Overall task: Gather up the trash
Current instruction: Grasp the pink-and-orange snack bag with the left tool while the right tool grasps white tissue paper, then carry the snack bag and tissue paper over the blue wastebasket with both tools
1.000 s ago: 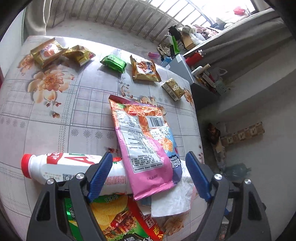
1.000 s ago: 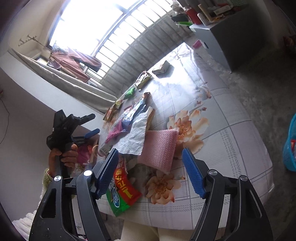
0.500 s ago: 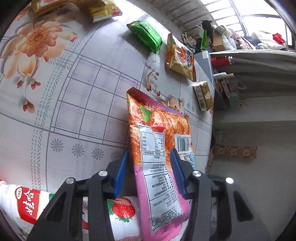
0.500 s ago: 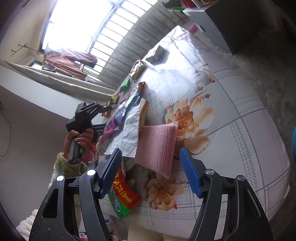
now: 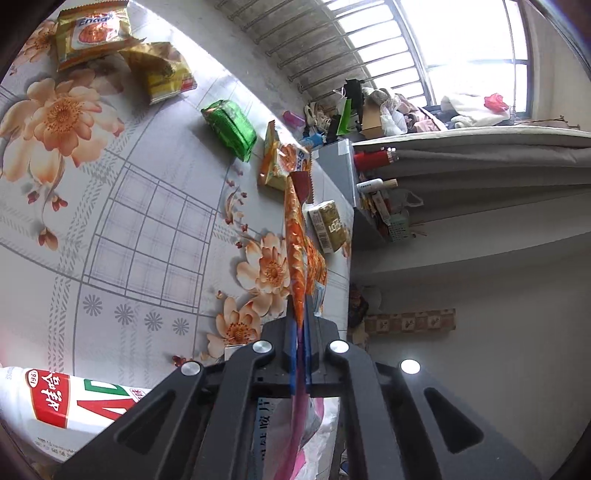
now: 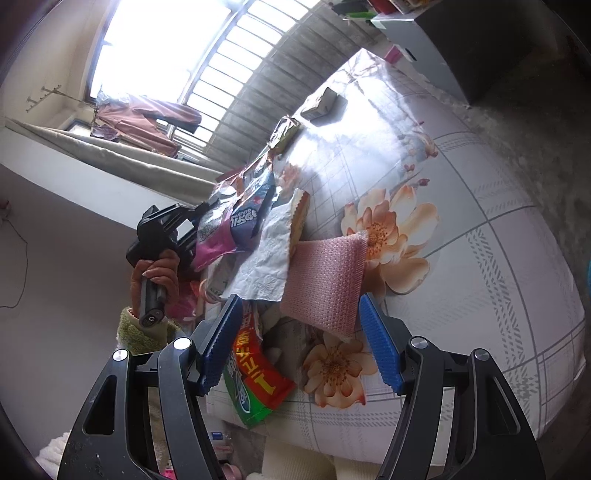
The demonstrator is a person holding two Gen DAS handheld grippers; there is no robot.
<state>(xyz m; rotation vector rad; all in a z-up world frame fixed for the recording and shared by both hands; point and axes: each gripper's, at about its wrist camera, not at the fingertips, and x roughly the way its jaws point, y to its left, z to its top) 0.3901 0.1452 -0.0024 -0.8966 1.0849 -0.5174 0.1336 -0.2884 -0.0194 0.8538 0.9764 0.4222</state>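
Note:
My left gripper [image 5: 301, 317] is shut on the pink and orange snack bag [image 5: 297, 236], which stands edge-on between the blue pads above the flowered table [image 5: 147, 221]. The right wrist view shows the same bag [image 6: 236, 214] in that gripper, with a hand [image 6: 155, 273] on the handle. My right gripper [image 6: 300, 301] is open over the near end of a pink sponge cloth [image 6: 325, 280] and holds nothing. A crumpled white tissue [image 6: 266, 258] and a green and red chip bag [image 6: 255, 373] lie beside the cloth.
A white bottle [image 5: 66, 402] lies at the near left. Farther back lie a green packet [image 5: 229, 129], two yellow-orange packets [image 5: 92, 33], an orange snack pack [image 5: 284, 162] and a gold box [image 5: 328, 225]. The table edge runs along the right, with a cluttered cabinet [image 5: 340, 162] behind it.
The left gripper moved forward over the snack bag and closed on it; the bag now stands on edge between the jaws. The right gripper has hardly moved.

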